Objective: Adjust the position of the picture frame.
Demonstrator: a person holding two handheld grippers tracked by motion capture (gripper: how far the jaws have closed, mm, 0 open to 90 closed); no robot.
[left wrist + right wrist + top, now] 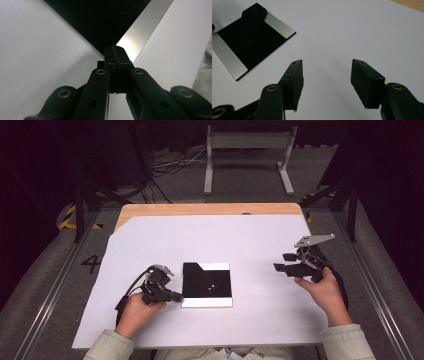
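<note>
While both hands rest on the white sheet (250, 235), high view: left gripper (176, 295) at the left edge of the black plate (206, 281), right gripper (282, 261) well apart from it, jaws parted | left gripper view: jaws together, tips at the plate (100, 20) corner, whether touching I cannot tell | right gripper view: jaws wide apart, nothing between, plate (254, 47) far left.

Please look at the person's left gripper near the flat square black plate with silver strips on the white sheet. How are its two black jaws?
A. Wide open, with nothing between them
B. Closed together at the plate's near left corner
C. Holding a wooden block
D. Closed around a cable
B: in the left gripper view the left gripper has its jaws pressed together at the corner of the flat square black plate with silver strips; whether they pinch it cannot be told.
</note>
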